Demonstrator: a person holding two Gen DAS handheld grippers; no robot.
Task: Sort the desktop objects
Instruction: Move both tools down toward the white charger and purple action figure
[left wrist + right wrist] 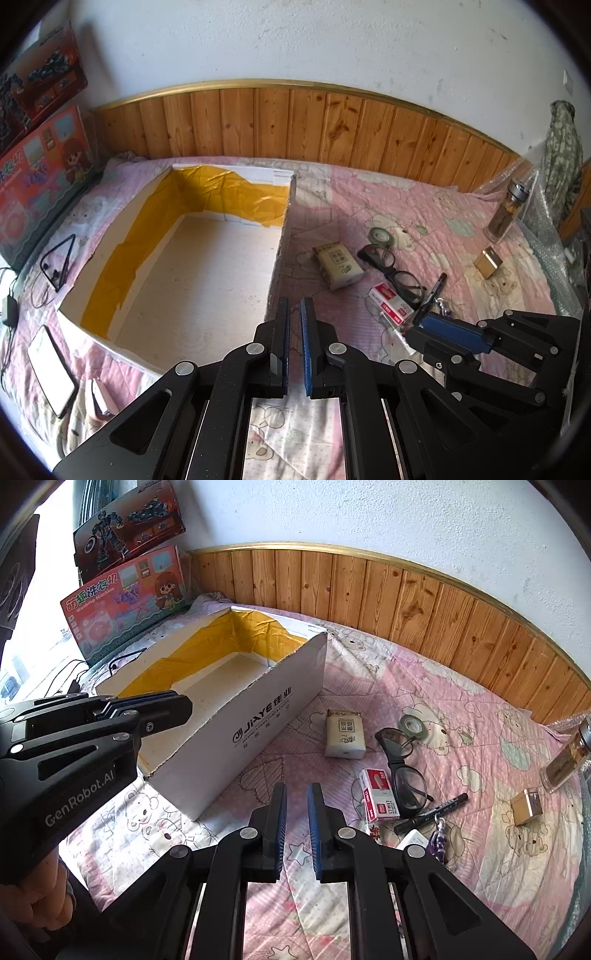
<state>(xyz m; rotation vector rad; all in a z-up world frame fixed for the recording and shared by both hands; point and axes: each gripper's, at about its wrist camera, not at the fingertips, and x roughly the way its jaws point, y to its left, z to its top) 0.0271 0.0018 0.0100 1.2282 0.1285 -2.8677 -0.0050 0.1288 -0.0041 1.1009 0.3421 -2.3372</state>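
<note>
Both tongs (294, 306) (297, 792) empty, narrowly parted

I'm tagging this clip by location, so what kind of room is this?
Probably a bedroom: the things lie on a pink cartoon-bear quilt, against wood wall panelling, with boxed toys leaning nearby.

Both grippers (294, 314) (297, 797) are matte black, with blue ribbed pads (314, 812) and round silver screws. The left one (177, 705) bears white "GenRobot.AI" lettering. Bare skin of a hand (44, 904) shows beneath it.

Box (207, 266) interior open from above; glasses (402, 768), staples (378, 794), marker (430, 814) crowd blanket right.
</note>
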